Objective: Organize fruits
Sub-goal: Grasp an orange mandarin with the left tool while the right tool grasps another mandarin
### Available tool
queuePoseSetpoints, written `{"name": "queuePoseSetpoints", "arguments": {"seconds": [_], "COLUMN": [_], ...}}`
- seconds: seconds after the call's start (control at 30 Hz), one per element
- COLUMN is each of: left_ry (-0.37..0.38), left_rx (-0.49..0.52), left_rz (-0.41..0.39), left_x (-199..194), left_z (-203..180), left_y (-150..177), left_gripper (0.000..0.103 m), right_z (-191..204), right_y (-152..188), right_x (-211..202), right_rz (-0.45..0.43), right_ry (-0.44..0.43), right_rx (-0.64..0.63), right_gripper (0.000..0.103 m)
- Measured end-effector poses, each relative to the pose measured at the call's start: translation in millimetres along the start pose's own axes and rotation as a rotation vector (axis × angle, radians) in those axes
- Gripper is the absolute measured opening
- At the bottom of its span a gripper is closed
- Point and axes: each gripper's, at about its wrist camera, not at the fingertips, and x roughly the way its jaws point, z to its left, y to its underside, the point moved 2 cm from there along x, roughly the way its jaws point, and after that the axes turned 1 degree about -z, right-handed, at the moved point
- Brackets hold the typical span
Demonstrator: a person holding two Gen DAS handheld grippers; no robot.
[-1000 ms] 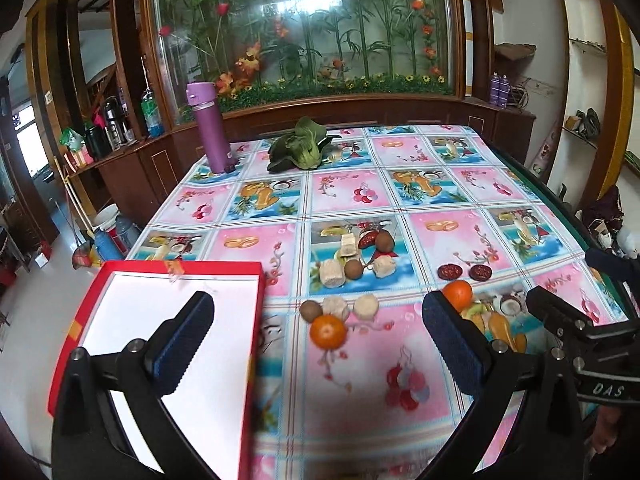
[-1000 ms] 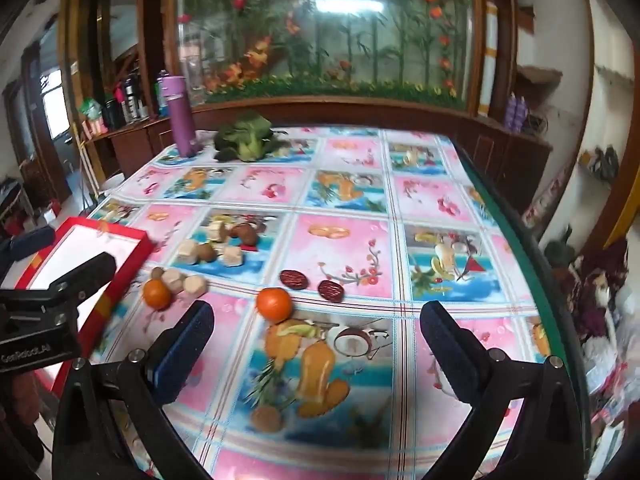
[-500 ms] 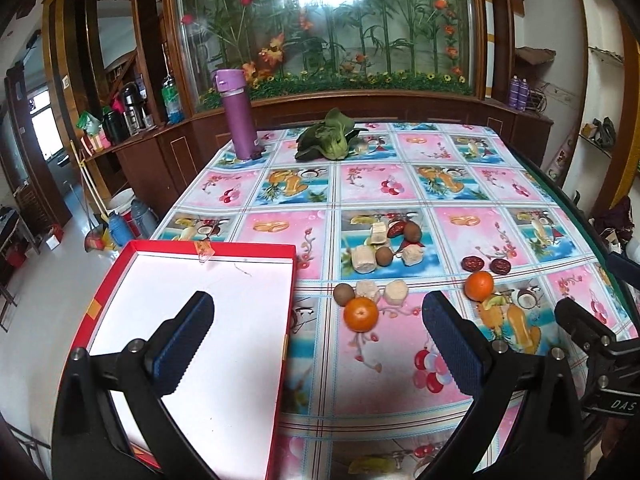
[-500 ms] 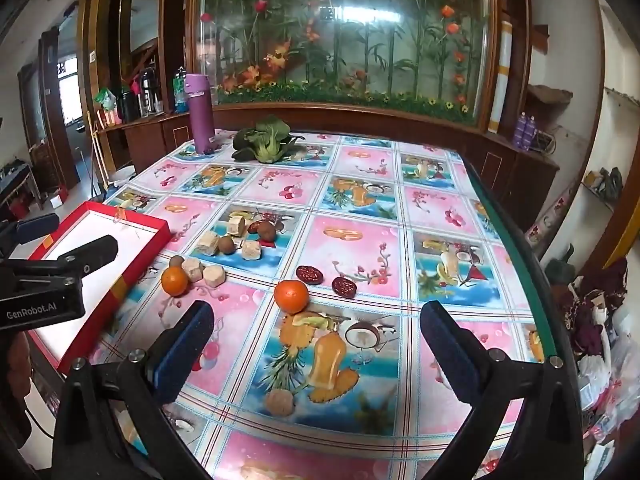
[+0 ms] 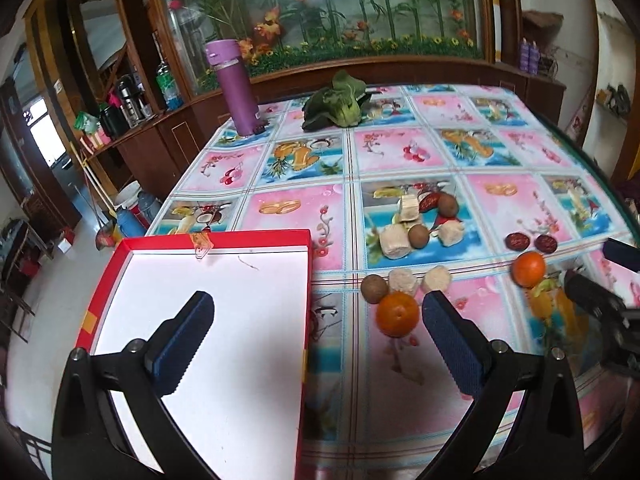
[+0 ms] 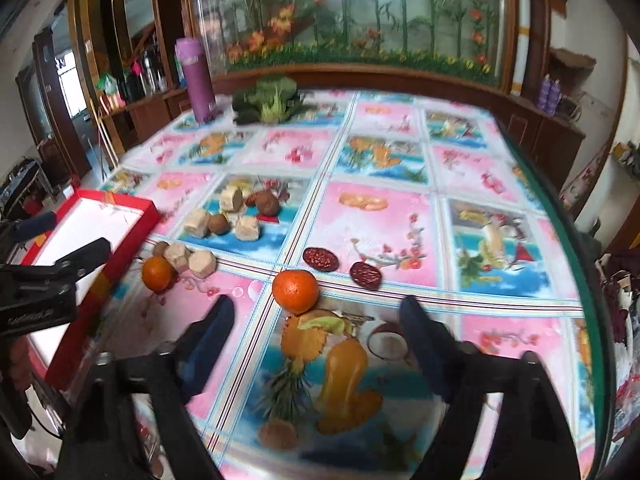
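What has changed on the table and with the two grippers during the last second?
Both grippers came down toward the fruit. The right gripper neared the orange; the left gripper shifted over the red tray. Both stay open and empty. The fruit pieces, tray and purple bottle did not move.

Counter (image 5: 400,148): cloth in pink and blue squares printed with fruit and flowers. Box (image 5: 216,240): red rim, white inside. Oranges (image 5: 397,314) (image 6: 295,286): orange. Dates (image 6: 320,259): dark red. Kiwis (image 5: 374,288): brown. Cubes (image 5: 394,241): pale beige. Flask (image 5: 234,88): purple. Greens (image 5: 338,102): dark green. Fingers (image 5: 452,344): blue pads, black frames.
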Motion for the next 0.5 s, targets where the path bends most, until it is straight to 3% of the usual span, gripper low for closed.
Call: {"name": "queuePoseSetpoints", "arguments": {"seconds": [0.1,0.5], "left_ry": [0.075,0.138], "left_rx": [0.018,0.084], "left_rz": [0.033,0.089], "left_x": [9,30], "left_z": [-6,-24], "left_y": [-2,-1], "left_gripper": [0.103,0.102], "right_z": [-2,-3], "right_y": [-2,-2], "right_x": [19,35], "right_rz": [0.055,0.081], "right_ry": [-0.029,-0.050], "right_rx": [0.024,0.028], "right_gripper": [0.056,0.056]}}
